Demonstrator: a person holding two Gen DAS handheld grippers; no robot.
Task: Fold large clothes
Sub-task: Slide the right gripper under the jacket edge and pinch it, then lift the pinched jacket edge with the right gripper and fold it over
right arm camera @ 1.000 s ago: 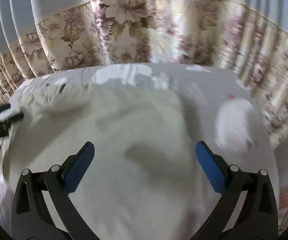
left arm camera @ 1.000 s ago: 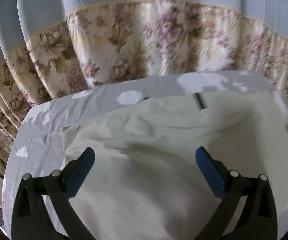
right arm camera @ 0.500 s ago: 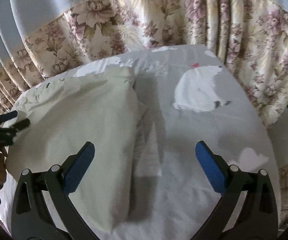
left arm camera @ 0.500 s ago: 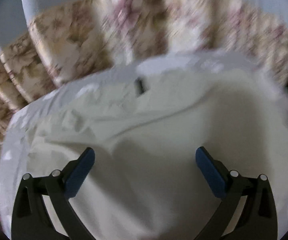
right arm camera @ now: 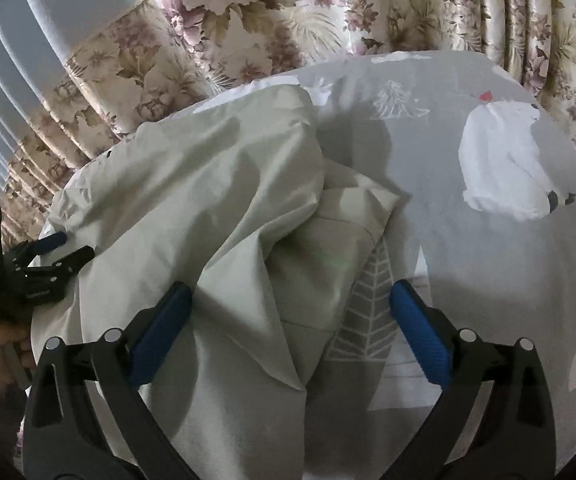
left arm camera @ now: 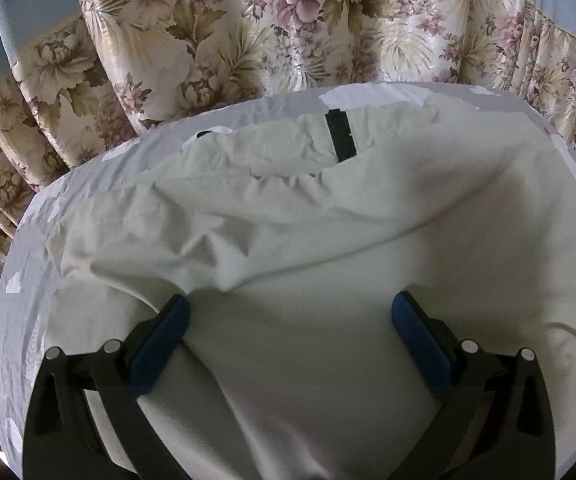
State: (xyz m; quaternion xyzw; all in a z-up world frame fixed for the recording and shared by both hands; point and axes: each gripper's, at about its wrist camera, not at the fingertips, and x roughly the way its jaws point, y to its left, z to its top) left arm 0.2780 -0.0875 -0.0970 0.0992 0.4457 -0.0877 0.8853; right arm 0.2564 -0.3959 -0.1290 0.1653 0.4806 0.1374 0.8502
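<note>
Both grippers, left gripper (left arm camera: pixel 288 312) and right gripper (right arm camera: pixel 288 300), are hanging wide open over the cream garment (left arm camera: pixel 328 240), which is looking only half folded, with more folds needed.

— What's behind the table I'm at?
— Floral curtains (left arm camera: pixel 216 28), pleated, with a plain pale blue band above.
— And the tabletop?
— A grey cloth (right arm camera: pixel 440 168) printed with a white polar bear (right arm camera: pixel 504 160).

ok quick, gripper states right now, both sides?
Left gripper: open, jaws spread over the pale garment, gripping nothing.
Right gripper: open, straddling the garment's folded edge, gripping nothing.
</note>
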